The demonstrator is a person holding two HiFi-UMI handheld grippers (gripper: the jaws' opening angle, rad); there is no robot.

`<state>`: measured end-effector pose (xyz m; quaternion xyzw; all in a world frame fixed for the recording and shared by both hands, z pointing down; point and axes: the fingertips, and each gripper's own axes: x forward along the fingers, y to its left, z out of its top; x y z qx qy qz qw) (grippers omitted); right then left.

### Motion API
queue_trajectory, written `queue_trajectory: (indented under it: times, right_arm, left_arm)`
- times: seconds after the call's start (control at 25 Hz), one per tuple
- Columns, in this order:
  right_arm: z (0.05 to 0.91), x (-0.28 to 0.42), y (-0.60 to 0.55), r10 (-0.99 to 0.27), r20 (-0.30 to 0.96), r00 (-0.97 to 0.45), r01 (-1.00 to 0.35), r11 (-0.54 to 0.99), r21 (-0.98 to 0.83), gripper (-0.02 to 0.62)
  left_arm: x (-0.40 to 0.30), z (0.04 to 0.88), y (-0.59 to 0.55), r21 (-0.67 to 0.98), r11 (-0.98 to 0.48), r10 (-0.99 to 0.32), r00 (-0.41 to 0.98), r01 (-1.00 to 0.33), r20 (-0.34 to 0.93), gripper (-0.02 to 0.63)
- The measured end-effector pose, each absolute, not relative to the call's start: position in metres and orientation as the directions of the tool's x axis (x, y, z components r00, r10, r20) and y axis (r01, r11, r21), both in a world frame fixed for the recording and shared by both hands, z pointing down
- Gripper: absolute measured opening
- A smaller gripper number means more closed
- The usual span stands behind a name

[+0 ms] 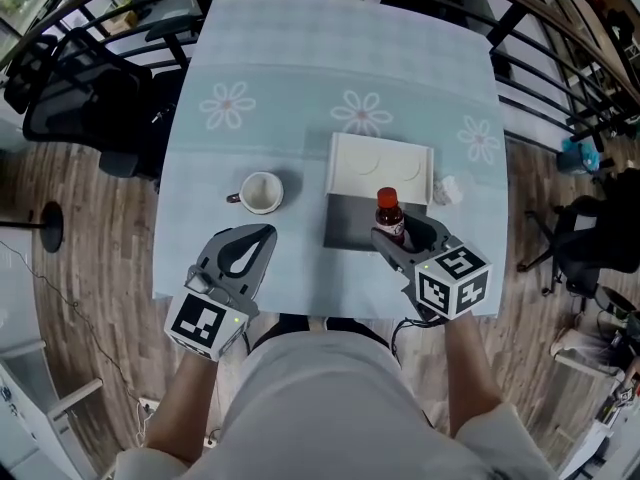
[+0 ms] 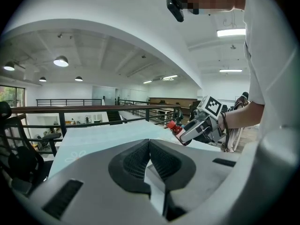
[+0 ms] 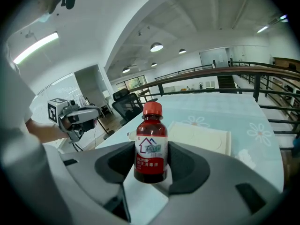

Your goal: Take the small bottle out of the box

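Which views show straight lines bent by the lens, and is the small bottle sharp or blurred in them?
Head view: the table edges bow slightly, and the small bottle is sharp. Right gripper view: strong fisheye with dark corners, the railing arches, and the bottle label is crisp. Left gripper view: the same fisheye, and the ceiling lamps blow out white.

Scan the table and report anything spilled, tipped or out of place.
Nothing spilled or damaged. The small bottle is upright and capped, clamped by the right gripper; the mug stands upright. Only a crumpled white wad lies loose beside the box, on its right.
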<state>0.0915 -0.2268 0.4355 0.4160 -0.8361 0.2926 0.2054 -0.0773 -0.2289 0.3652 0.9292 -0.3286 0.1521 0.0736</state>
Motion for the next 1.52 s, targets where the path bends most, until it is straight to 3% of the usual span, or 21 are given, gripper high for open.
queue_trajectory:
  times: [1.52]
  right_arm:
    - [0.425, 0.145, -0.194, -0.634, 0.538, -0.555, -0.830, 0.461, -0.314, 0.232]
  left_arm:
    - [-0.032, 0.354, -0.204, 0.016, -0.774, -0.596, 0.737, -0.633, 0.317, 0.021]
